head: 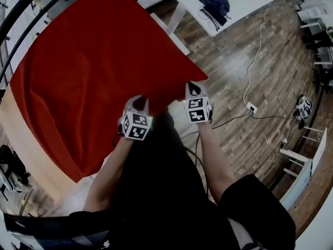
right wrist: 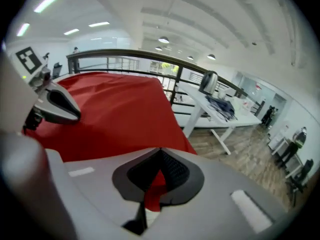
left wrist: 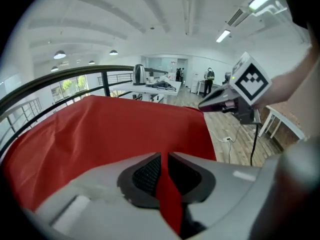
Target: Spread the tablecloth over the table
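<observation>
Tablecloth (head: 99, 72), red, lying across the table (head: 26, 145), near edge nipped in my left gripper (head: 139, 103), near corner clamped in my right gripper (head: 195, 88); risk: the left's slacker bite slips, skewing the cloth.

A curved black railing (left wrist: 100, 69) rims an upper level floored in dark wood planks (head: 270, 77), where a white cable (head: 256, 51) snakes to a power strip (head: 251, 107). A white table (head: 260, 1) beyond carries dark blue clothing (head: 213, 1) and a metal kettle (left wrist: 139, 75). Strip lights (left wrist: 223, 35) and round lamps (left wrist: 59, 55) glow under the white arched ceiling (left wrist: 150, 14). Distant people (left wrist: 210, 76) stand at the far end.
</observation>
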Demonstrator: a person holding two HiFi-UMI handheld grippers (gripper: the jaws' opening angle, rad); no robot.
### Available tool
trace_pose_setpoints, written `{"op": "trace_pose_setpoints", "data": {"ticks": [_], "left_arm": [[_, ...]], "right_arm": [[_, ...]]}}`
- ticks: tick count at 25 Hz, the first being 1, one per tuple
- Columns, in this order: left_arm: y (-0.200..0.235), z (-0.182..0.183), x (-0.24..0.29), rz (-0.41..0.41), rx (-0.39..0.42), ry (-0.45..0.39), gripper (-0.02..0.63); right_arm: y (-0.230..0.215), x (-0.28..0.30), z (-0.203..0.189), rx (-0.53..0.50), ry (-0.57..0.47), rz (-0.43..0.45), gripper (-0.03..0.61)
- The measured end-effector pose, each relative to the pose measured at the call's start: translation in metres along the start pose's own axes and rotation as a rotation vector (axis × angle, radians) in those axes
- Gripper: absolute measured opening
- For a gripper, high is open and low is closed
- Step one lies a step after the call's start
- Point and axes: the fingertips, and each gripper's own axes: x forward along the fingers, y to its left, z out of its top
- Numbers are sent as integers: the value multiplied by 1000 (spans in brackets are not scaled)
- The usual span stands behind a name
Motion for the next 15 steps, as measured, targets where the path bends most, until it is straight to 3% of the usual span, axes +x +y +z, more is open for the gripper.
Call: {"op": "trace_pose_setpoints", "data": {"ticks": [4, 6, 8, 10, 15], "left_arm": [[65, -15, -35, 153, -68, 26, 46], [107, -35, -44, 238, -116, 65, 23], [132, -49, -41, 274, -156, 87, 25], [132, -55, -36, 269, -189, 93, 19], [117, -37, -24, 280, -235, 60, -6]], "right_arm": [[97, 11, 43, -78, -107, 184, 9], [132, 25, 57, -118, -121, 244, 9], [155, 43, 61, -204, -108, 277, 9], [163, 52, 53, -270, -90, 294, 9], [138, 53, 50, -267, -67, 309, 9]]}}
